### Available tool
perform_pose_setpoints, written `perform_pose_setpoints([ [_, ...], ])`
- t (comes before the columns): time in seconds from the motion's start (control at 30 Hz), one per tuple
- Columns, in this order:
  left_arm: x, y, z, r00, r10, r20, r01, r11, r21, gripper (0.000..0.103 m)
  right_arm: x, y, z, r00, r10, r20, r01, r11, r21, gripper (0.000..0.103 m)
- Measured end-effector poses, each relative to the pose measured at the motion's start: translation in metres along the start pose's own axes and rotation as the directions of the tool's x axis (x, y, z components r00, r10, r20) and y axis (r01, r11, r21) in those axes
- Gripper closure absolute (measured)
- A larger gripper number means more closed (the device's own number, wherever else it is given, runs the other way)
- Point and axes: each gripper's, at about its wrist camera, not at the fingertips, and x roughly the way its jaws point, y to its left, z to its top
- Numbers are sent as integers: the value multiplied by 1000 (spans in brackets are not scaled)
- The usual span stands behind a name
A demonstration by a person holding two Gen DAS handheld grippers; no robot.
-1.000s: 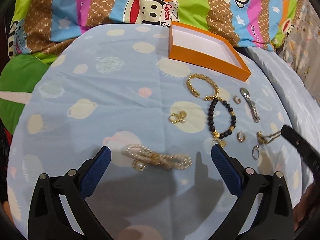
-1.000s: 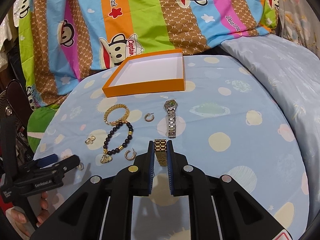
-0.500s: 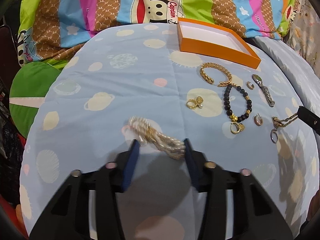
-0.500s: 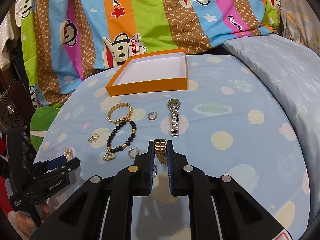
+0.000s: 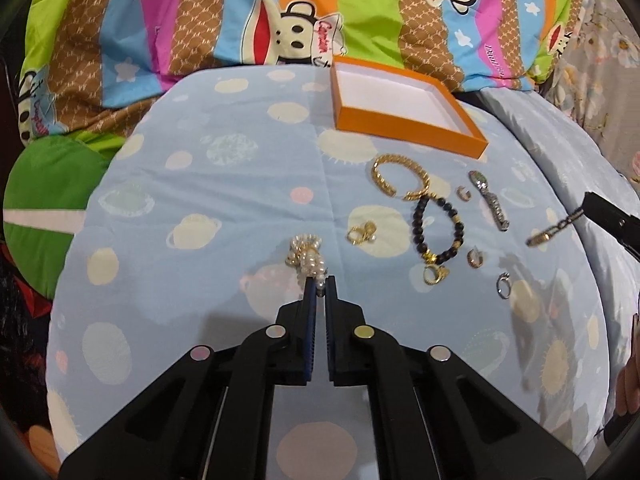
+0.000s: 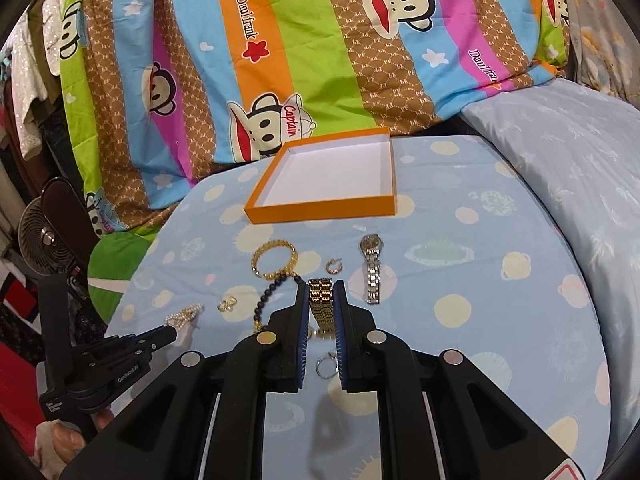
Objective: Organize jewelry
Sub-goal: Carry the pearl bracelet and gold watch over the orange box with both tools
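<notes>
Left jaws: left gripper (image 5: 319, 285) has just closed to a narrow slit on one end of the pearl bracelet (image 5: 307, 258); the rest of the strand bunches beyond the tips.
Right jaws: right gripper (image 6: 321, 300) is clamped on the gold watch band (image 6: 321, 303), which runs up between the pads and dangles below them.
Box: orange box (image 6: 320, 211) sits open and empty at the far edge of the cloth (image 5: 224, 208), well apart from both grippers.
Loose pieces: gold bangle (image 5: 401, 176), bead bracelet (image 5: 438, 230), silver watch (image 6: 372, 268), small hoops and rings lie on the cloth between grippers and box.
Risk, pearls: the grip looks to catch only a bead or two, so the strand could slide out on the way to the box.
Risk, band: its hanging end could drag across the hoop (image 6: 327, 367) under it and scatter it.
Risk, crossing: both loads head for one box; paths could meet over the bead bracelet and knock pieces.
Risk, drop-off: releasing too near the box wall could leave a strand draped over it.
</notes>
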Motion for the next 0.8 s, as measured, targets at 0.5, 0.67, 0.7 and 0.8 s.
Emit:
perform_pose_setpoints([
  [0.5,9,-5,73,996,-53,76,47,996,72,100,24,-16,90,996,-41,79,44,999,-30,92],
  [0.67,23,-20,118,990,-59,128,43,992,123,100,53,-21,124,997,-18,80,19,1000,-21,92],
  [0.7,28,-24,127,989,-67,131,50,990,130,100,61,-22,131,997,-16,75,18,1000,-23,92],
  [0.8,46,-35,154,986,-95,134,76,987,142,100,86,-22,147,998,-21,53,22,999,-33,92],
])
